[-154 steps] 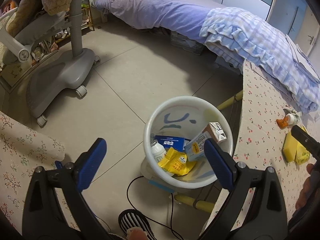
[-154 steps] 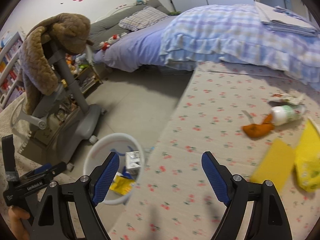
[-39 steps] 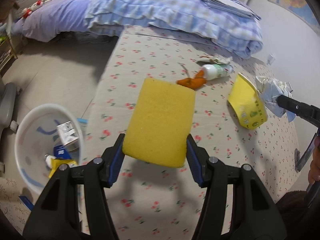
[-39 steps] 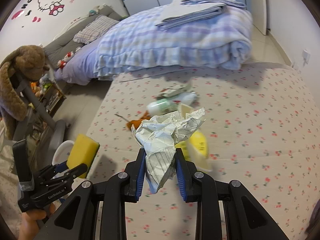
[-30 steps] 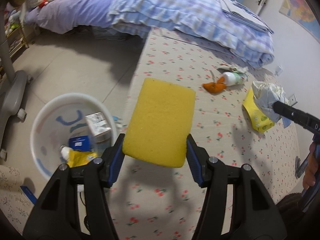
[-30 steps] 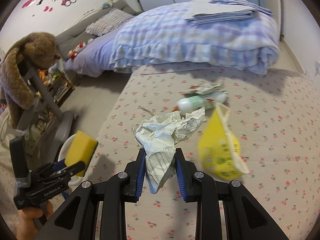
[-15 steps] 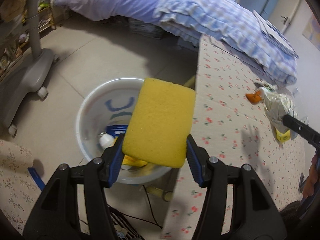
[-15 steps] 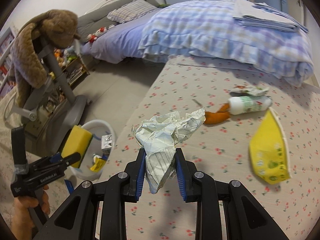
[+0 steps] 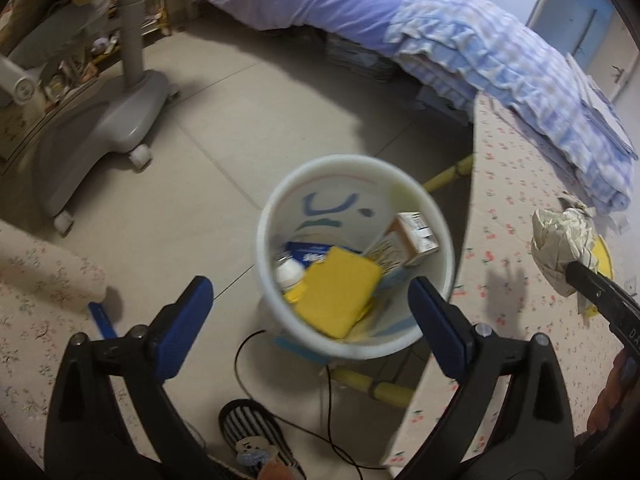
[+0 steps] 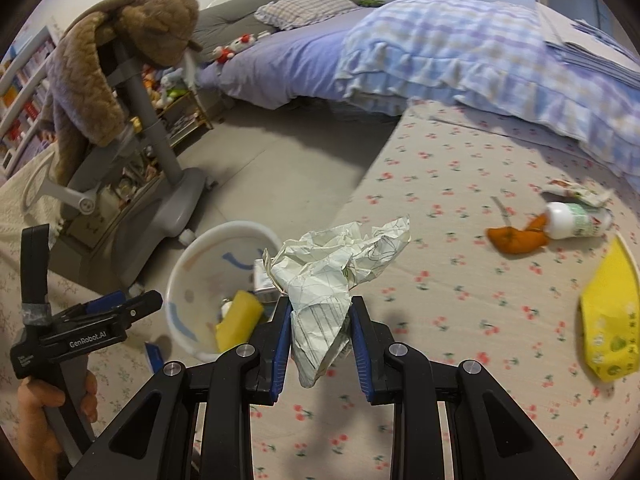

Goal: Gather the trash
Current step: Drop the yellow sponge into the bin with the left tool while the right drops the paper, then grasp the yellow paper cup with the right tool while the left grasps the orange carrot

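Released since a second ago, yellow sponge (image 9: pixel 336 292) lies in bin (image 9: pixel 416 188); left gripper (image 9: pixel 310 312) jaws opening, empty; right gripper (image 10: pixel 320 332) clamps crumpled paper (image 10: pixel 332 276), bin to its left.

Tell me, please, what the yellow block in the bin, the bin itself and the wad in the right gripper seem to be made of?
Block: likely foam sponge; matte, porous-looking faces.
Bin: probably white plastic; smooth, thick rim.
Wad: paper; sharp creases, printed lines.

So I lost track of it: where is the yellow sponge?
In the left wrist view, the yellow sponge is inside the white bin, beside a carton.
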Motion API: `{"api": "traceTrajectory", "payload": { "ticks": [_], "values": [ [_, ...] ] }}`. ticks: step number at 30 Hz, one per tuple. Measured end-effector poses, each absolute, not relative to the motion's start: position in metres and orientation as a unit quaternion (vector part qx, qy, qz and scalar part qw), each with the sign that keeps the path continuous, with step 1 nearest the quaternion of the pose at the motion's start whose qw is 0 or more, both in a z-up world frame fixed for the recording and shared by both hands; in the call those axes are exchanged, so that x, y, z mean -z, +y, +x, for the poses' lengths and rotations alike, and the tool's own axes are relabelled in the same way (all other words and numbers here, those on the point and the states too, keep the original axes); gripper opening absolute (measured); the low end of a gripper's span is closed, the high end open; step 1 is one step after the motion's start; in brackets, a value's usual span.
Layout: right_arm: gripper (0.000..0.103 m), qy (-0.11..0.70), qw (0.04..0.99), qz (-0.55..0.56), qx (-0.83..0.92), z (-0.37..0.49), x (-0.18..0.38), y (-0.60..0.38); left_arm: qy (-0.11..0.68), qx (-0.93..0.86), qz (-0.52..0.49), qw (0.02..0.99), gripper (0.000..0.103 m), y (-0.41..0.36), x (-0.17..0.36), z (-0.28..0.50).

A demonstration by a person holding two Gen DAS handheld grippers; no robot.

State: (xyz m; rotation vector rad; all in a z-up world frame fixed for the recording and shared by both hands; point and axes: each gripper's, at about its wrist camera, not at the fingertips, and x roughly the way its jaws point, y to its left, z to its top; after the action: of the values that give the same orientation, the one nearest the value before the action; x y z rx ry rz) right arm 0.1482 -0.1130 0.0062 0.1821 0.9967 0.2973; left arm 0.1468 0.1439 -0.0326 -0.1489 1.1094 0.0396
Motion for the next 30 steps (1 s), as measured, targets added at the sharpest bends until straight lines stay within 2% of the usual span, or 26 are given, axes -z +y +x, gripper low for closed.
{"api": "traceTrajectory", "payload": {
  "ticks": [12,14,15,16,30],
  "values": [
    [0.031,0.479,0.844,0.09,-0.224,0.168,0.016,-0.053,0.526,-0.051,-0.121,0.84,0.098,0.184,0.029,0.14],
    [0.042,0.477,0.838,0.095,-0.249,0.17,0.02,-0.043,0.525,-0.052,-0.124,0.84,0.098,0.186,0.028,0.141],
    [0.064,0.48,0.838,0.089,-0.246,0.171,0.022,-0.039,0.525,-0.052,-0.123,0.84,0.098,0.186,0.028,0.141],
    [0.075,0.48,0.84,0.084,-0.238,0.17,0.023,-0.037,0.526,-0.055,-0.12,0.84,0.098,0.185,0.028,0.141],
    [0.076,0.47,0.867,0.061,-0.155,0.155,0.012,-0.095,0.528,-0.035,-0.099,0.843,0.099,0.165,0.026,0.141]
  ]
}}
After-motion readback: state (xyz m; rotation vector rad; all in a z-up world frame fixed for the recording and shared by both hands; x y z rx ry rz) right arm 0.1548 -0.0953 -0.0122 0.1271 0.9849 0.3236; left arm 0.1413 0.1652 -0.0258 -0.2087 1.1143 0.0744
